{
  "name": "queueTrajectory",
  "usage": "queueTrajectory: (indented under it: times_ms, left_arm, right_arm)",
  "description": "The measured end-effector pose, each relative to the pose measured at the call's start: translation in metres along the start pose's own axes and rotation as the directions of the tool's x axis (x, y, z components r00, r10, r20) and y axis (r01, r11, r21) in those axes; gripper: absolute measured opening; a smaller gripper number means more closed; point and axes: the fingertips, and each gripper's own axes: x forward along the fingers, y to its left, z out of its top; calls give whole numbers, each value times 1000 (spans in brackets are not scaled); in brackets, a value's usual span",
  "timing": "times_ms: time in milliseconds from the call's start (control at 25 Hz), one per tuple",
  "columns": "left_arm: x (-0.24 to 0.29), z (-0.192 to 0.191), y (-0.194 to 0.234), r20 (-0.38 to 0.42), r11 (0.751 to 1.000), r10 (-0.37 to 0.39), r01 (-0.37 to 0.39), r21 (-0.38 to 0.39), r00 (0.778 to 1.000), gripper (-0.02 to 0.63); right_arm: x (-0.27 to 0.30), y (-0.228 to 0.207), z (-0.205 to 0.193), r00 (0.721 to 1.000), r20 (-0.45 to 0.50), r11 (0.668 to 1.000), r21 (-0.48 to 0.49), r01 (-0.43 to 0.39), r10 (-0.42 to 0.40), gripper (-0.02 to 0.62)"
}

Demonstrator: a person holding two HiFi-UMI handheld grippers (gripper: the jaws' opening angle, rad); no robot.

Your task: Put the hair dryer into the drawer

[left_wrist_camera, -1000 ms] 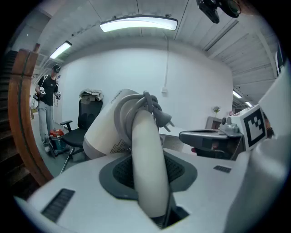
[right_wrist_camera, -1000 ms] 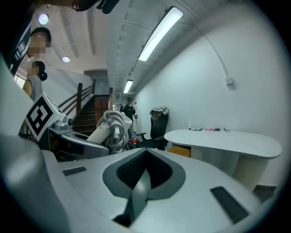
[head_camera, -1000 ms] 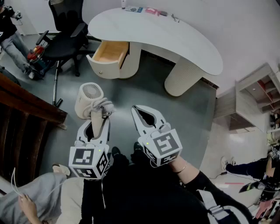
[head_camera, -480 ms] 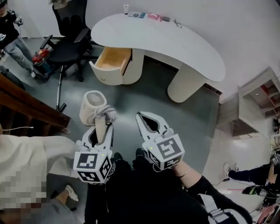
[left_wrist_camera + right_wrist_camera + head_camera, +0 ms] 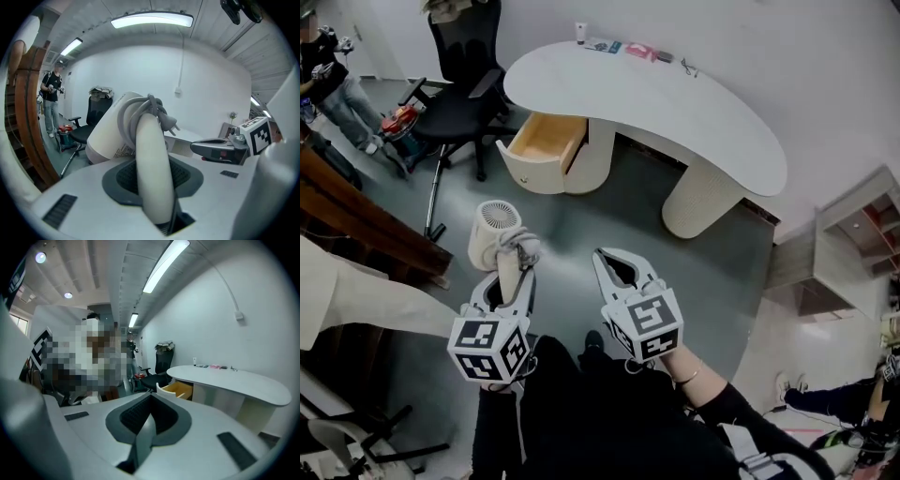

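Hair dryer: cream body, round rear grille turned up toward the head camera, grey cord wound round the neck with the plug hanging loose at the top. We see its handle standing between the jaws of the left gripper, and the pads press on both sides of it, so the left tool is clamped on the handle at a middling width. The dryer is held in the air over the grey floor, well apart from the desk.

Right gripper: just beside the left one. Its own view shows the jaws brought together with nothing between them.

Drawer: pulled out of the desk's left pedestal, pale wood inside, with no contents that we can make out. The dryer is not in it yet.

Desk: white curved top, with a few small items along its far edge. A black office chair stands to the left of the drawer.
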Motion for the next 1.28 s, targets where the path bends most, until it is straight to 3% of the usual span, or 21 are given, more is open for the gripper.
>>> queueTrajectory:
  times_ms: [840, 1280]
  left_arm:
    - [37, 19, -12, -2, 1000, 7, -7, 27, 1000, 133]
    - [55, 23, 2, -20, 999, 10, -10, 36, 1000, 133]
  right_arm:
    - [20, -44, 5, 998, -34, 999, -5, 46, -46, 2]
    - [42, -52, 8, 997, -52, 999, -2, 53, -53, 2]
